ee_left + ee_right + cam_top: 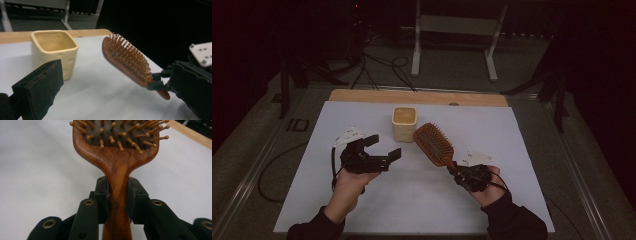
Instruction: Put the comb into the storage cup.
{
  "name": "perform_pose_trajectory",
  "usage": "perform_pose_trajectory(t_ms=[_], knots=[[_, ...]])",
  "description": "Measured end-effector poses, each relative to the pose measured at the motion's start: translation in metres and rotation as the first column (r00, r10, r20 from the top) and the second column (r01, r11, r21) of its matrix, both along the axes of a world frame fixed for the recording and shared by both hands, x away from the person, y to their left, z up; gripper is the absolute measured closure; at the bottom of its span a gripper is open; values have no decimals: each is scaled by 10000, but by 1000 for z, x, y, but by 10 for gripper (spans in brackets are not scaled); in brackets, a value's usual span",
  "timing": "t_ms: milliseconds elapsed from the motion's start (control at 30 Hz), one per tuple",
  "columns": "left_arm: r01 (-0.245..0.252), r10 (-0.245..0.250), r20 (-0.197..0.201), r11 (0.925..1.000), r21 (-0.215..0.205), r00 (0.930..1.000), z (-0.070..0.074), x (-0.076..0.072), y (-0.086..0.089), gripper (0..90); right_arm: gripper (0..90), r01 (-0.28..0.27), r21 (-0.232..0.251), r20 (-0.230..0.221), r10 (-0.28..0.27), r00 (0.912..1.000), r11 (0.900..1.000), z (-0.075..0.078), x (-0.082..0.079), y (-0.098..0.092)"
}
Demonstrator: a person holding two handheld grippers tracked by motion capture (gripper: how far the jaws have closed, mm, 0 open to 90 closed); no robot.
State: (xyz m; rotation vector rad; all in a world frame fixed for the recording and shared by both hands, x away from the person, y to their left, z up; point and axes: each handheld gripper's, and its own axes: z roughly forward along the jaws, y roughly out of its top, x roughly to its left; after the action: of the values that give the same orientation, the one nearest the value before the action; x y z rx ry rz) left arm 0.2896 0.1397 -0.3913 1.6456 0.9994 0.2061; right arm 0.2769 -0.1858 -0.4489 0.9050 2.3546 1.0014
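A wooden paddle hairbrush (434,144) with peg bristles is held above the white mat, head pointing toward the far left. My right gripper (458,170) is shut on its handle. In the right gripper view both pads (103,195) press the narrow neck of the hairbrush (117,157). A cream square cup (404,123) stands upright just left of the brush head. My left gripper (384,146) hovers left of the brush, open, with nothing between its jaws. In the left gripper view one black pad (37,90) shows at the lower left, the cup (53,50) and the hairbrush (130,62) ahead of it.
A white mat (422,200) covers the table, with a wooden strip (362,96) along its far edge. Beyond the table, a white metal stand (452,30) and black cables (377,65) lie on the dark floor. A cable trails off the mat's left side.
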Motion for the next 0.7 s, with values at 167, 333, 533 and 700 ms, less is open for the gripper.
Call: perform_pose_trajectory(t_ms=[167,333,533,700], knots=[[-35,9,-461,9984,-565,9989,-6,11,-9,0,731,-111,7,2,111,9999,9999,2,-2,3],[-17,-53,-767,9959,-908,9970,-12,21,-19,1,731,-240,-55,195,241,9995,9997,2,-5,6],[31,-191,-1128,9901,-1401,9934,-19,28,-29,0,731,-247,-8,238,247,9994,9997,2,-8,10],[47,-310,-1446,9840,-1783,9890,-25,32,-40,0,731,-365,4,224,365,9991,9993,4,-9,12]])
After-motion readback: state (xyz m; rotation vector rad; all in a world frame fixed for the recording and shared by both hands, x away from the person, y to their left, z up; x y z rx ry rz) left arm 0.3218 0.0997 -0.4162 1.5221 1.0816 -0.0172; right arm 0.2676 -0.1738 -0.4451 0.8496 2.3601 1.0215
